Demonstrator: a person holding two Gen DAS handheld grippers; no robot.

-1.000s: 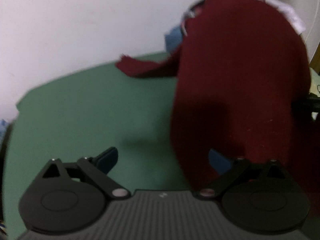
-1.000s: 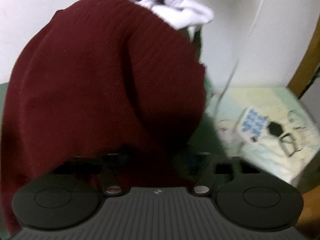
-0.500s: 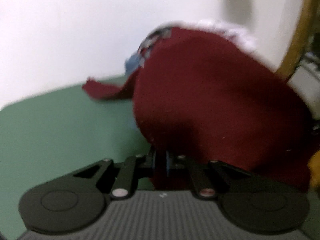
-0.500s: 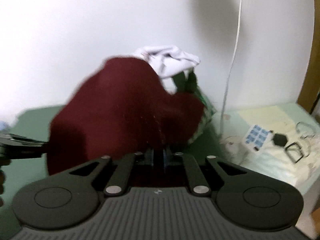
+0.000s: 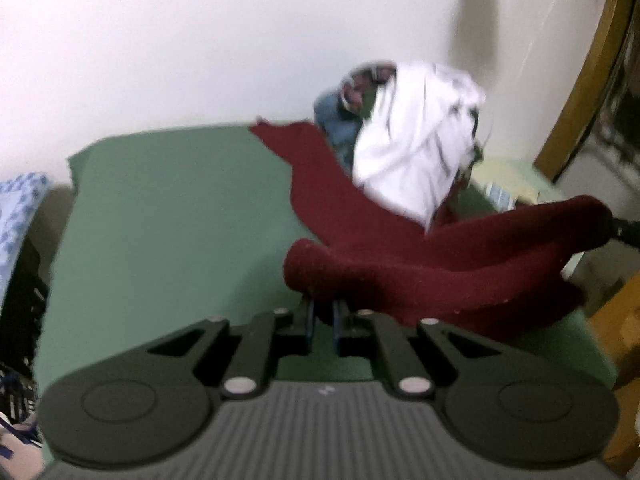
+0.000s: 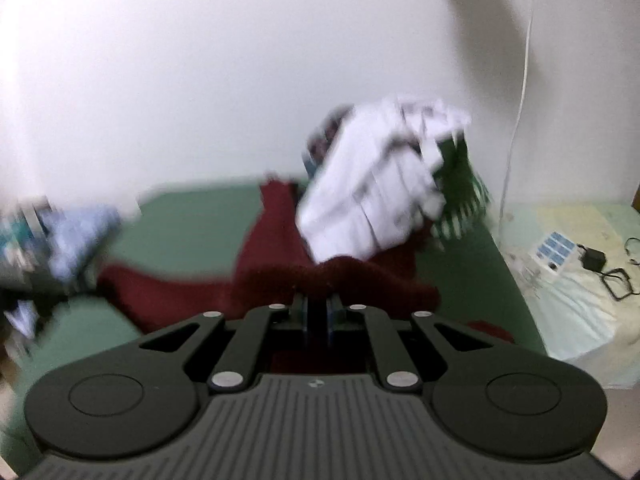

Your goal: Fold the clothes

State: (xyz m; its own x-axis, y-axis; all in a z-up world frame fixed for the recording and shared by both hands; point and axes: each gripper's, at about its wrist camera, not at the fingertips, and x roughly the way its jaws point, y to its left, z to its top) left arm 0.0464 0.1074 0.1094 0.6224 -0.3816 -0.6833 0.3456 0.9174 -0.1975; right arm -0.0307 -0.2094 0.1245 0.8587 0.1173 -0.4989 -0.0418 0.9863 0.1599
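Left wrist view: left gripper jaws pinched together on an edge of the dark red knit garment, cloth visible between the blue pads. The garment hangs raised above the green table cover, stretched rightward to a black gripper tip at the right frame edge; one strip trails back to the pile by the wall. Pile there: white garment on top, blue denim piece behind. Blue patterned cloth at the left edge. Right wrist view, blurred: right gripper clamped shut on the same red garment, which spreads left and right across the green cover. White garment behind it, green striped item beside that. Side surface to the right holds a blister pack and a black charger.
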